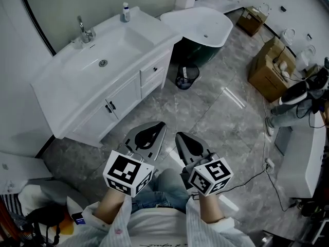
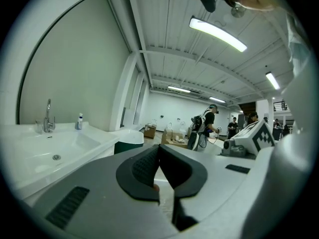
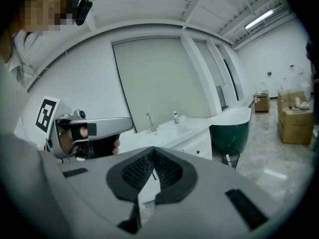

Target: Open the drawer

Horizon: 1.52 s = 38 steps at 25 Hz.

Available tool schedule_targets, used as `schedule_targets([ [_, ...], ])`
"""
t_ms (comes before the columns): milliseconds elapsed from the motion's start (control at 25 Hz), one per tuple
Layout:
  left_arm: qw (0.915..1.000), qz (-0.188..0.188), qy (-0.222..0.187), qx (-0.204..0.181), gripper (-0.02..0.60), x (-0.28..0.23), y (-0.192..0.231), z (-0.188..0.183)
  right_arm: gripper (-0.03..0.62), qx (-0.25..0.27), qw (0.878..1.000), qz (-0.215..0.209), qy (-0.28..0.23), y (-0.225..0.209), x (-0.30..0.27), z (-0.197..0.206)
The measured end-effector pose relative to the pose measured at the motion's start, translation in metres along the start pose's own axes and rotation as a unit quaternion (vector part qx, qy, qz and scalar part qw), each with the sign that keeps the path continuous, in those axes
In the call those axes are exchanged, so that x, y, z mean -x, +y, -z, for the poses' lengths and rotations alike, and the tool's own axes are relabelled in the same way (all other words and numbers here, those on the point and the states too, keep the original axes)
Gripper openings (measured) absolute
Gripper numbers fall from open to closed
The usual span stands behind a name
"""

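White drawer (image 1: 152, 70): shut, at the sink cabinet's (image 1: 128, 93) far end, beside the doors (image 1: 105, 112).
Left gripper (image 1: 161, 124): jaws clenched together, empty, well short of the drawer.
Right gripper (image 1: 178, 135): clenched too, empty, just alongside.

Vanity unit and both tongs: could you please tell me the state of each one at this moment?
Vanity drawers: both closed.
Cabinet doors: closed.
Left tongs: shut, nothing between them.
Right tongs: shut, nothing between them.
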<state>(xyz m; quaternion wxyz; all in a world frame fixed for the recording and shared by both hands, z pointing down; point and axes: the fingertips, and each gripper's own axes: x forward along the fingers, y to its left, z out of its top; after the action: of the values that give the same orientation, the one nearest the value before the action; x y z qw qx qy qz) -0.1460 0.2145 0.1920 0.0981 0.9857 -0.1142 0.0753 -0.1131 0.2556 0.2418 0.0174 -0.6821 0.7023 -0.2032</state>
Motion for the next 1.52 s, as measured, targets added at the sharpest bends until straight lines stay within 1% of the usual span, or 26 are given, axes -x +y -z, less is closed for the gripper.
schedule_targets([
  [200,0.9999,-0.012,0.005,0.006,0.015,-0.012,0.022,0.002,0.003,-0.004,1.0,0.004,0.009,-0.015,-0.02,-0.002],
  [400,0.9995,-0.031,0.004,0.006,0.015,-0.034,0.047,0.001,0.003,-0.001,1.0,-0.007,0.018,-0.039,-0.049,-0.006],
  [560,0.9984,-0.056,-0.002,0.011,0.015,-0.064,0.076,-0.007,0.003,0.006,0.999,-0.03,0.026,-0.063,-0.086,-0.022],
  [760,0.9956,-0.092,-0.01,0.018,0.015,-0.116,0.108,-0.023,0.003,0.022,0.996,-0.07,0.041,-0.103,-0.131,-0.049],
  [920,0.9918,-0.125,-0.012,0.023,0.015,-0.16,0.13,-0.035,0.003,0.03,0.993,-0.102,0.06,-0.14,-0.166,-0.068],
  [1200,0.9832,-0.177,-0.019,0.04,0.015,-0.24,0.161,-0.06,0.003,0.051,0.985,-0.147,0.078,-0.206,-0.216,-0.115],
  [1360,0.9765,-0.207,-0.028,0.053,0.015,-0.275,0.178,-0.068,0.003,0.063,0.978,-0.176,0.093,-0.235,-0.239,-0.133],
  [1520,0.9684,-0.239,-0.033,0.062,0.015,-0.299,0.191,-0.069,0.003,0.079,0.971,-0.201,0.103,-0.258,-0.257,-0.141],
])
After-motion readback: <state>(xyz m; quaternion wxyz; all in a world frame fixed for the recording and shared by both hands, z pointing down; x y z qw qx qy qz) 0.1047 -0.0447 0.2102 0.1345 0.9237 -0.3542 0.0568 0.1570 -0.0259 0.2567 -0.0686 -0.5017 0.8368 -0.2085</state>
